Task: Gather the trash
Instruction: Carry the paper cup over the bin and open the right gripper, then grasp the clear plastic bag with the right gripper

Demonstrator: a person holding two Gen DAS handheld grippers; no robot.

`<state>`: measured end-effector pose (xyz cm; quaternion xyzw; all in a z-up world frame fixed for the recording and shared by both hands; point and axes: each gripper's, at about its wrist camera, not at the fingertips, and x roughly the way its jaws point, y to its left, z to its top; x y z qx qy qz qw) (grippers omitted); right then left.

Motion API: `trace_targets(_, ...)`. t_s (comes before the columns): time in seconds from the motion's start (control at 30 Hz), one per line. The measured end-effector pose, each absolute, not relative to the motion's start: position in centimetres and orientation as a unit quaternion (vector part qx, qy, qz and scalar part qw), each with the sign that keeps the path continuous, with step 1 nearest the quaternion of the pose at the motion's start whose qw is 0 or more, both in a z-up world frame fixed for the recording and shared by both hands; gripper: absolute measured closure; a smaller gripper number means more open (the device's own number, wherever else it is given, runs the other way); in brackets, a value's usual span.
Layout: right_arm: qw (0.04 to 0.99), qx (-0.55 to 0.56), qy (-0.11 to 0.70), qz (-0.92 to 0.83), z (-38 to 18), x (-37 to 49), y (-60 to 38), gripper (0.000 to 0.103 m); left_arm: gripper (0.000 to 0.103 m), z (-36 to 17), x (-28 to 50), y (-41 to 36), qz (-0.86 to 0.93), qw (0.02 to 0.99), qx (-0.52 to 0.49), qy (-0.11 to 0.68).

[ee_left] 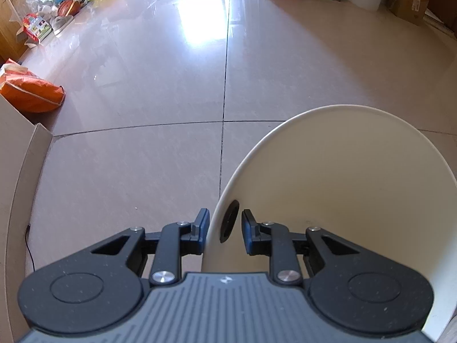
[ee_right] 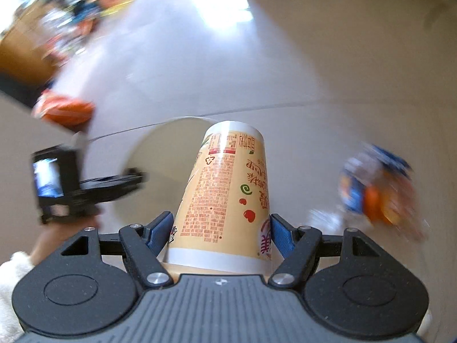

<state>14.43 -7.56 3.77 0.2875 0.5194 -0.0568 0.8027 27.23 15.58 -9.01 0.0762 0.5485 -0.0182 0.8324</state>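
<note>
Cream plastic bin [ee_left: 342,188], wall set between the pads of the left gripper [ee_left: 222,233]: left pad outside the wall, right pad inside beside a dark round hole; whether the wall is actually pinched cannot be told. Glossy tiled floor [ee_left: 142,114] is seen beyond, with an orange bag [ee_left: 31,91] at far left and a basketball [ee_left: 68,7] among clutter at the far edge.

Right wrist view, much blurred: a printed paper cup [ee_right: 225,197], base pointing away, is clamped between the blue pads of the right gripper [ee_right: 221,234]. The bin [ee_right: 160,154] is seen behind the cup; a blue-and-orange wrapper [ee_right: 374,183] lies blurred on the floor at right
</note>
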Motion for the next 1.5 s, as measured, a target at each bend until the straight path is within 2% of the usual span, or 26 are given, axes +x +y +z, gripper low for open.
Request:
trace_targets(0.3, 0.794, 0.21, 0.57, -0.019, 1.3, 18.9, -2.3, 0.025, 0.082, -10.0, 27.9, 17.3, -0.024, 0.825, 0.063, 0.561)
trace_targets(0.37, 0.794, 0.204, 0.572, -0.019, 1.1, 18.7, -2.4, 0.022, 0.084, -10.3, 28.0, 17.5, -0.024, 0.824, 0.063, 0.562)
trace_targets(0.43, 0.797, 0.202, 0.568, -0.018, 1.3, 18.1, -3.0, 0.016, 0.085, -10.3, 28.1, 17.7, -0.024, 0.823, 0.062, 0.564)
trace_targets(0.67, 0.832, 0.186, 0.521, -0.025, 3.0, 15.1, -5.3, 0.012, 0.087, -10.5, 28.7, 18.8, -0.023, 0.82, 0.046, 0.57)
trace_targets(0.83, 0.838, 0.199, 0.507, -0.034, 3.3, 12.4, -7.1, 0.011, 0.087, -10.3, 29.2, 20.0, -0.027, 0.817, 0.02, 0.576)
trace_targets(1.03, 0.841, 0.215, 0.496, -0.041, 1.8, 9.8, -8.9, 0.011, 0.086, -10.6, 29.1, 20.1, -0.036, 0.822, 0.04, 0.568)
trace_targets(1.1, 0.84, 0.212, 0.498, -0.044, 0.7, 8.8, -9.4, 0.011, 0.087, -10.6, 28.9, 19.7, -0.036, 0.823, 0.048, 0.566)
trace_targets(1.17, 0.84, 0.205, 0.5, -0.053, -0.4, 7.5, -10.2, 0.006, 0.087, -10.6, 28.9, 19.6, -0.035, 0.823, 0.053, 0.564)
trace_targets(1.27, 0.854, 0.154, 0.489, -0.091, -3.2, 5.4, -10.6, 0.002, 0.087, -10.4, 28.6, 19.2, -0.033, 0.824, 0.05, 0.563)
trace_targets(1.37, 0.852, 0.084, 0.505, -0.11, -7.4, 3.7, -10.6, 0.002, 0.087, -10.3, 28.3, 19.0, -0.033, 0.825, 0.051, 0.562)
trace_targets(1.5, 0.844, 0.044, 0.525, -0.105, -13.5, 2.0, -10.3, 0.003, 0.087, -10.0, 27.8, 18.4, -0.03, 0.823, 0.047, 0.565)
